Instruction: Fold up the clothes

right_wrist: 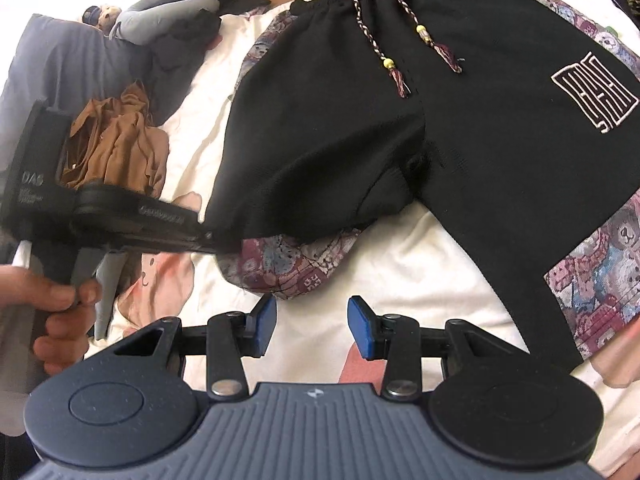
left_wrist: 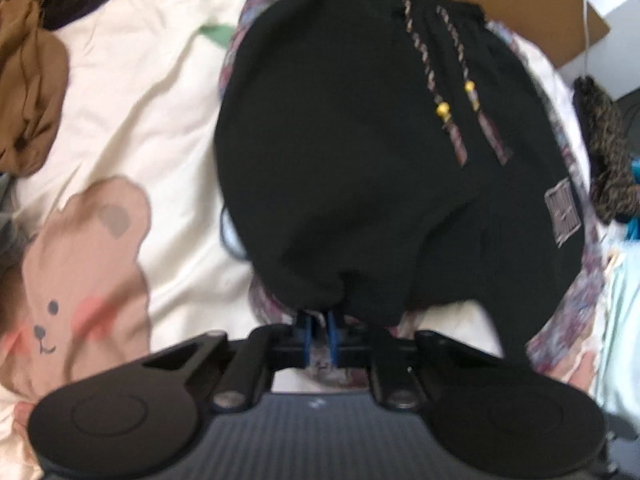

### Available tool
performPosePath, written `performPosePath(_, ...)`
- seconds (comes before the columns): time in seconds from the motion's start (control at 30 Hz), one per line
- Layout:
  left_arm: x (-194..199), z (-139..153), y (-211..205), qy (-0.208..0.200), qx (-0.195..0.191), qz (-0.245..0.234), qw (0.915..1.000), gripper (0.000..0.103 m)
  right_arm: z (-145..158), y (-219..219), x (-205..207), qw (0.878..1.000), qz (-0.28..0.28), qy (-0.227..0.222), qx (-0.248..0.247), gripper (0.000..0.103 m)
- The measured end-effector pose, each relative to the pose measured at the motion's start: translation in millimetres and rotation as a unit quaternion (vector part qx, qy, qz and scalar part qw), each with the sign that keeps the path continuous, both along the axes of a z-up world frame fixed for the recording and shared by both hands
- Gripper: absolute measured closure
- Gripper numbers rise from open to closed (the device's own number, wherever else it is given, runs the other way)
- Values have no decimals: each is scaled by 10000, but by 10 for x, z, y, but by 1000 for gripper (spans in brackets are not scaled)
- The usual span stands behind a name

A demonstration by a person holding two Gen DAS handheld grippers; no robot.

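Cream bedding with a bear print (left_wrist: 92, 280) carries the black shorts (right_wrist: 460, 120), spread flat – the first fold is starting. Left gripper (left_wrist: 320, 334) is clamped on one leg's patterned hem (right_wrist: 280, 268); right gripper (right_wrist: 312, 326) hovers half open, empty, near the other leg – probably grasping next.
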State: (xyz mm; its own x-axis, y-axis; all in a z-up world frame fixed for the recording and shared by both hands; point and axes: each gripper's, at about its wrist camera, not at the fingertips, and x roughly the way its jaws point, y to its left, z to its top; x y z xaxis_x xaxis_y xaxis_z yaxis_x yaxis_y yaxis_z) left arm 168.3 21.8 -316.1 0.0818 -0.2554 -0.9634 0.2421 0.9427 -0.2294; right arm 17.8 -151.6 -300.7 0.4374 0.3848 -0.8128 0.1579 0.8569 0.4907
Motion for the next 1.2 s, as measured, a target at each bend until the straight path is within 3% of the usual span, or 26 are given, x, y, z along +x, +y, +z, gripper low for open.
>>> performPosePath(0.17, 214, 330, -200, -92, -27, -537, 9985, 99, 84, 6, 85, 9995, 47, -297, -54, 56)
performPosePath(0.27, 413, 509, -258, -173, -44, -961, 9952, 99, 104, 47, 202, 9986, 164, -494, 21, 48)
performPosePath(0.43, 681, 539, -315, -68, -250, -1342, 9906, 100, 93, 99, 397, 9974, 208, -682, -76, 41)
performPosePath(0.63, 863, 504, -293, 255, -1342, -828, 9872, 100, -77, 46, 705, 9970, 202, -728, -157, 42)
performPosePath(0.67, 876, 513, -314, 225, -1407, -818, 9864, 100, -94, 28, 742, 9969, 177, -765, -102, 51)
performPosePath(0.7, 880, 516, -324, 187, -1446, -827, 9859, 99, -105, 4, 768, 9965, 130, -829, 32, 71)
performPosePath(0.73, 882, 518, -314, 158, -1483, -816, 9854, 95, -112, -41, 778, 9964, 9, -841, 138, 84)
performPosePath(0.77, 897, 532, -299, 130, -1514, -778, 9853, 87, -119, -90, 786, 9961, -123, -844, 238, 101)
performPosePath(0.87, 924, 566, -126, -57, -1578, -482, 9863, 67, -133, -283, 760, 9930, -639, -870, 473, 102)
performPosePath(1.0, 933, 507, 242, 7, -1637, -81, 9865, 66, -179, -616, 720, 9875, -1278, -790, 479, 102)
performPosePath(1.2, 783, 59, 478, 199, -465, 63, 9987, 66, -290, -1032, 731, 9799, -1857, -623, 366, 102)
